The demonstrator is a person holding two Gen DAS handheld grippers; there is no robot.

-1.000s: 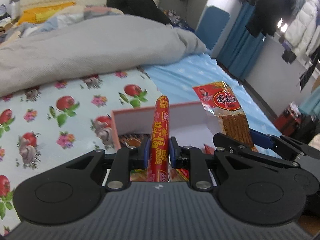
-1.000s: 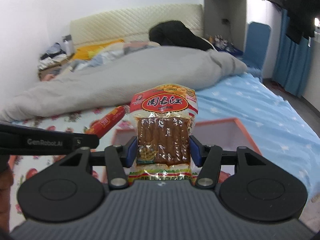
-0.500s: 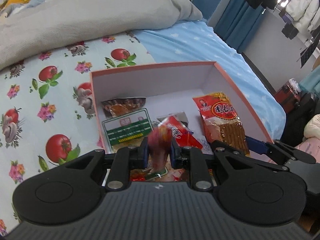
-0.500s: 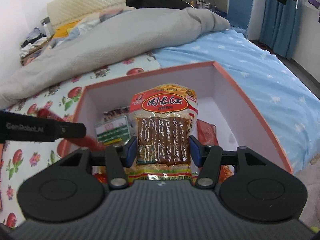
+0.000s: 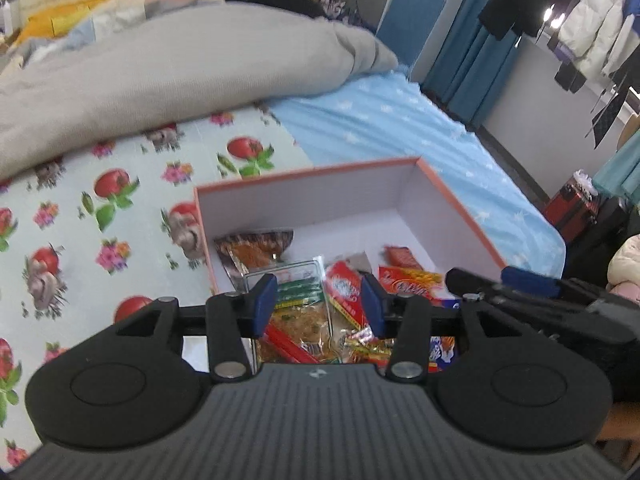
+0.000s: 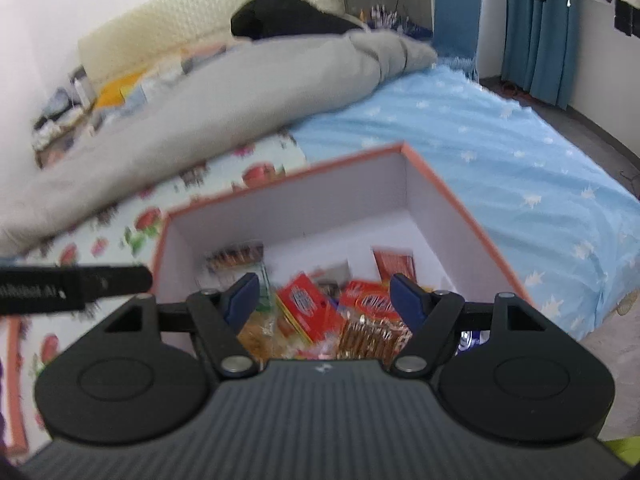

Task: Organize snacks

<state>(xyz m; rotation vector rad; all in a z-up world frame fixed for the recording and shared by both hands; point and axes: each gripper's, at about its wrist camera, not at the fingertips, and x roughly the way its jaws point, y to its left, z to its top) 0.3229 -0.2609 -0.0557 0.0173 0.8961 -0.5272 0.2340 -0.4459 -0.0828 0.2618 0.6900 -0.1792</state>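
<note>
- Your left gripper (image 5: 319, 295): it hangs over the near end of the box, pointing down into it. Its jaws are opening, the blue pads (image 5: 265, 299) stand apart, and nothing is pinched between them; the packets seen in the gap lie below in the box.
- Your right gripper (image 6: 325, 299): it hangs over the same box from the other side. Its jaws are opening too and stand wide, gripping nothing. In the left wrist view its black arm and a blue pad reach in from the right edge.
- Box (image 5: 460, 196): an open cardboard box with an orange rim and white inner walls. It sits on the bed, partly on the tomato-print cloth (image 5: 100, 216) and partly on the blue star-print sheet (image 5: 400, 128).
- Snacks, all inside the box, heaped toward the near end; the far end of the floor is bare:
  - a clear packet of brown-orange strips (image 5: 256, 249) against the left wall;
  - a green-and-white labelled packet (image 5: 300, 286) just nearer than that;
  - a red packet with a pale round label (image 5: 343, 289) in the middle;
  - a red-orange packet (image 5: 404, 258) toward the right wall;
  - a red sausage stick (image 5: 288, 344) low at the near end, partly hidden by your left gripper;
  - a packet of brown ridged sticks (image 6: 372, 338) beneath your right gripper, blurred.
- Grey quilt (image 5: 180, 68): bunched across the bed beyond the box, well apart from it.
- Blue curtains (image 5: 468, 64): hanging at the far right of the room.
</note>
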